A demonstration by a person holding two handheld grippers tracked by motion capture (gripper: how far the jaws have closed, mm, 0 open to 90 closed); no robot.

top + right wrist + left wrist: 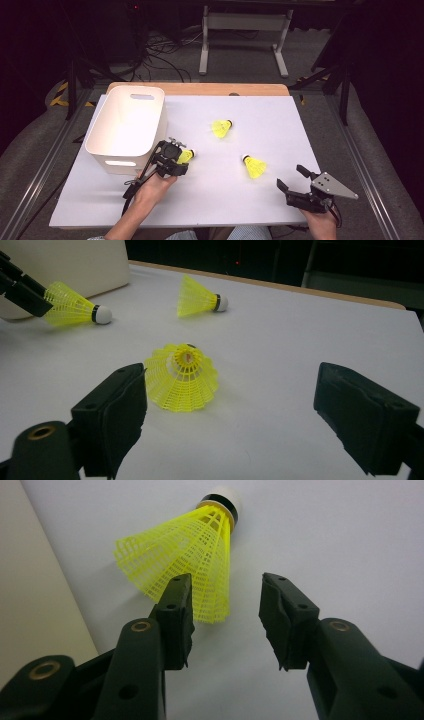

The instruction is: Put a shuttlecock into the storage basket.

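Three yellow shuttlecocks lie on the white table. One shuttlecock [186,155] [185,565] [75,307] rests on its side beside the bin, cork end pointing away from my left gripper [181,159] [225,585]. That gripper is open; its left jaw overlaps the edge of the mesh skirt, and the pads do not press on it. A second shuttlecock [255,166] [182,377] lies just ahead of my right gripper [290,176] [232,371], whose jaws stand wide open with nothing between them. The third shuttlecock [221,128] [197,297] lies farther back, mid-table.
A white plastic bin [159,117] [30,605] [75,260] with handle slots stands on the table's left, right next to my left gripper. The white table top [250,200] ends in a wooden strip at the back. Cables and a metal stand are on the floor beyond.
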